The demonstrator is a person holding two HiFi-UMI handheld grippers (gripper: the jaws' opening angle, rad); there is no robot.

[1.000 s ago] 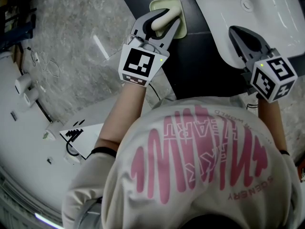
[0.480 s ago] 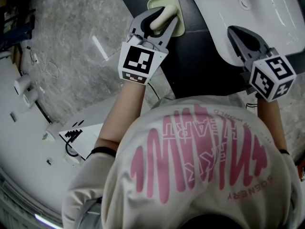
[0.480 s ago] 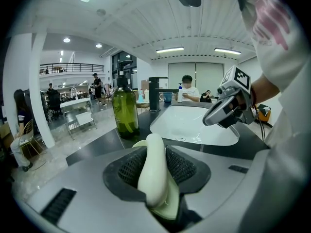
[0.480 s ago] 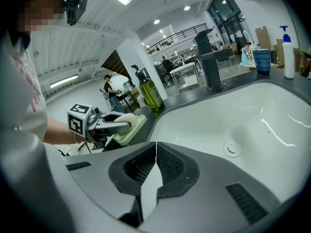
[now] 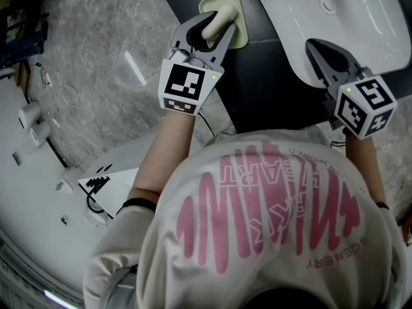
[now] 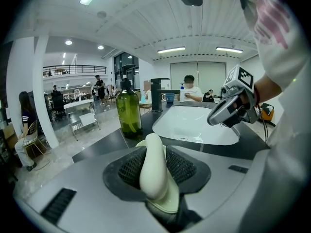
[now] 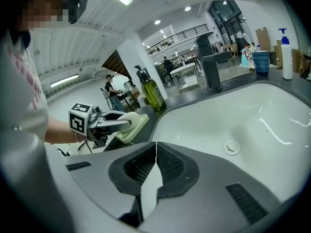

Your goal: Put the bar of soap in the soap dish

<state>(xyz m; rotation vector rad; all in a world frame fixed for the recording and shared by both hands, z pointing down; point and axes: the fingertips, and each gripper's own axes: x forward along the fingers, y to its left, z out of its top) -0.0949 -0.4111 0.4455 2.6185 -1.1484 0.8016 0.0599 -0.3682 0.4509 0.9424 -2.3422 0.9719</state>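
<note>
A cream bar of soap (image 5: 215, 23) is clamped on edge between the jaws of my left gripper (image 5: 211, 26), right over the pale green soap dish (image 5: 238, 36) on the dark counter. In the left gripper view the soap (image 6: 155, 166) stands upright in the jaws with the dish's rim (image 6: 170, 208) beneath it. From the right gripper view, the left gripper (image 7: 122, 124) holds the soap (image 7: 127, 119) just above the dish (image 7: 137, 128). My right gripper (image 5: 317, 47) is shut and empty over the sink's near rim.
A white sink basin (image 5: 360, 11) with a drain (image 7: 231, 147) fills the right. A green bottle (image 6: 129, 108) and a dark tap (image 7: 209, 64) stand at the counter's back. Blue cup and pump bottle (image 7: 287, 55) sit far right.
My left gripper has carried the soap a little farther forward over the dish. The right gripper has barely shifted.
</note>
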